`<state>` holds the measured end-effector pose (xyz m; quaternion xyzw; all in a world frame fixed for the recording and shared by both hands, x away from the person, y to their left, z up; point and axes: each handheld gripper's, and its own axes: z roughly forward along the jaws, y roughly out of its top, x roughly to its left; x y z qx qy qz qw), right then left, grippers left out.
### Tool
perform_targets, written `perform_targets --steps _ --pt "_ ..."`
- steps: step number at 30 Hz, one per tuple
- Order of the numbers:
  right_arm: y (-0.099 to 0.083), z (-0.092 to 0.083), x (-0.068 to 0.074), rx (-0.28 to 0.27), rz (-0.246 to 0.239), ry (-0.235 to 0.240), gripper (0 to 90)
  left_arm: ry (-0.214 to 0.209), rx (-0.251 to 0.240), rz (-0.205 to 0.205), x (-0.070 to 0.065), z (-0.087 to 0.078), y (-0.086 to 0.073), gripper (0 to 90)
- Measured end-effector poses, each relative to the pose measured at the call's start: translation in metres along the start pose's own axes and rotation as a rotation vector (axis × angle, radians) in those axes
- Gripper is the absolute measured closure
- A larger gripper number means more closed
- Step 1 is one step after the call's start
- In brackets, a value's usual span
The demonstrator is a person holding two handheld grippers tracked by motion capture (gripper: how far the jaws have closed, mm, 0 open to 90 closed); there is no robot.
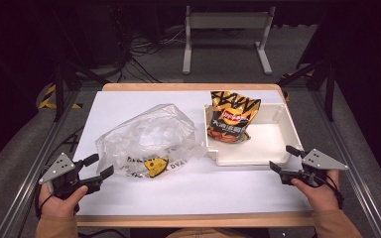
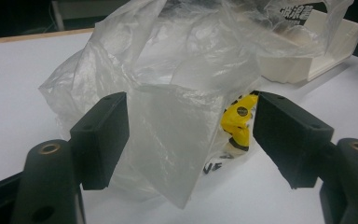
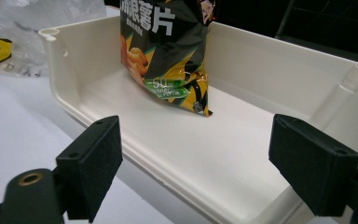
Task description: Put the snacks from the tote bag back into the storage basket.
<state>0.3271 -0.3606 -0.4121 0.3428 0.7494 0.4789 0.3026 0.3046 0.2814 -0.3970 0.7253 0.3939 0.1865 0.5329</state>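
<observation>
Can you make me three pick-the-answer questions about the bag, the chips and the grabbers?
1. Where is the black-and-orange foil chip packet?
A. In the white plastic tray
B. Inside the crumpled clear plastic bag
C. On the floor

2. What colour is the print on the clear plastic bag?
A. Red
B. Yellow and black
C. Green

3. How do the jaws of the left gripper stand?
A. Clamped on the chip packet
B. Apart, with the bag's edge loose between them
C. Shut tight on nothing

Answers: 1 A, the packet leans against the tray's back wall. 2 B, a yellow shape with black letters shows near the bag's front edge. 3 B, in the left gripper view both pads stand clear of the plastic.
</observation>
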Motion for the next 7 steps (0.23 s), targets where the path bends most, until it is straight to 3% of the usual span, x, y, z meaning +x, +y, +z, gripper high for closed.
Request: perform_targets --steps 7 --pt "-0.0016 -0.0015 0.0002 -0.011 0.021 0.015 17.5 0.006 0.000 0.000 0.0022 0.0009 -0.0017 27.2"
